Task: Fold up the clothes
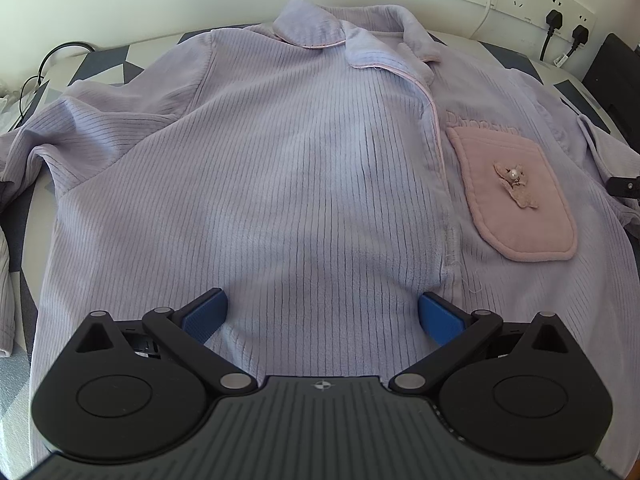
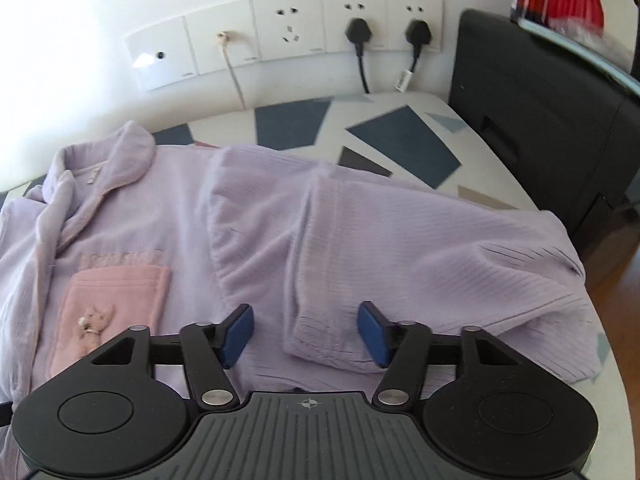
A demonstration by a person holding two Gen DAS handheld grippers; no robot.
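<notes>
A lilac ribbed pyjama top point(image 1: 280, 160) lies front up and spread out, its collar point(image 1: 352, 40) towards the wall and a pink chest pocket point(image 1: 520, 200) with a small bow on it. My left gripper point(image 1: 322, 316) is open wide just above the lower front of the top, with only flat cloth between its blue pads. In the right wrist view one sleeve point(image 2: 400, 240) is folded across the top point(image 2: 160, 220) beside the pocket point(image 2: 116, 292). My right gripper point(image 2: 306, 332) is open, and the sleeve's cuff point(image 2: 324, 336) lies between its fingers, close to the right pad point(image 2: 374, 334).
The top lies on a table cover with grey and blue shapes point(image 2: 400, 140). Wall sockets point(image 2: 288, 36) with two black plugs and a white cable are behind. A black cabinet point(image 2: 540, 120) stands at the right. The table's edge point(image 2: 616, 360) curves near the sleeve. Black cables point(image 1: 40, 68) lie far left.
</notes>
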